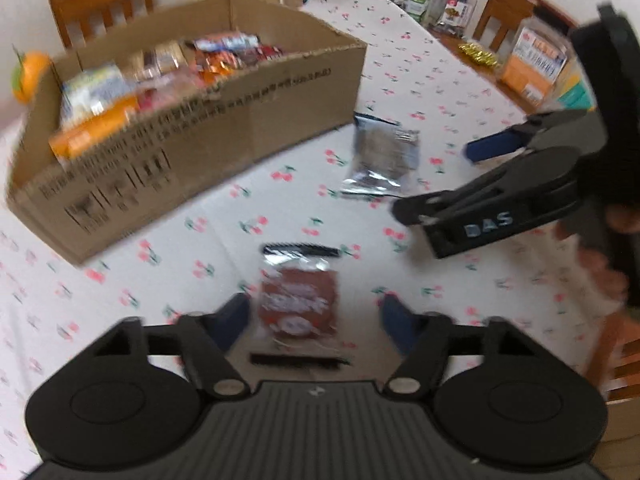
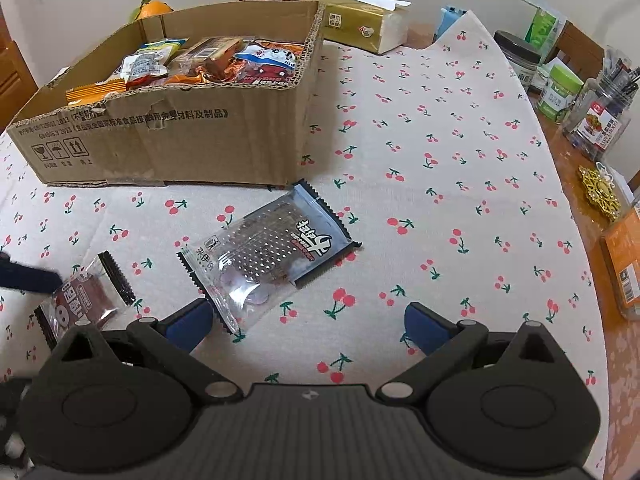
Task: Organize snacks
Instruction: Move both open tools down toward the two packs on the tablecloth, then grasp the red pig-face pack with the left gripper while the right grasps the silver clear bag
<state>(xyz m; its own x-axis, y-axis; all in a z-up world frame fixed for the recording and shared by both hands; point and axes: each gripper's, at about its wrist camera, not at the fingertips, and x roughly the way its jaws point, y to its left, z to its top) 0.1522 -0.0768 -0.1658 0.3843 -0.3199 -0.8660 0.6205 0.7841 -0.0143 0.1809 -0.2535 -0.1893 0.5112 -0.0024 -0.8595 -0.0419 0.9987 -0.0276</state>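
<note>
A cardboard box (image 1: 240, 120) full of snack packets stands on the cherry-print tablecloth; it also shows in the right wrist view (image 2: 200, 132). A small red-brown snack packet (image 1: 298, 300) lies between the open fingers of my left gripper (image 1: 312, 320); in the right wrist view it (image 2: 86, 300) lies at the lower left. A silver and dark packet (image 2: 268, 260) lies just ahead of my open right gripper (image 2: 308, 324), near its left finger. In the left wrist view this packet (image 1: 380, 156) lies beside the right gripper (image 1: 432, 180).
An orange (image 2: 150, 8) sits behind the box. A tissue pack (image 2: 364, 24) lies at the back. Jars and containers (image 2: 560, 84) stand along the right table edge, with an orange box (image 2: 624, 264) and a gold ornament (image 2: 600, 192). Wooden chairs surround the table.
</note>
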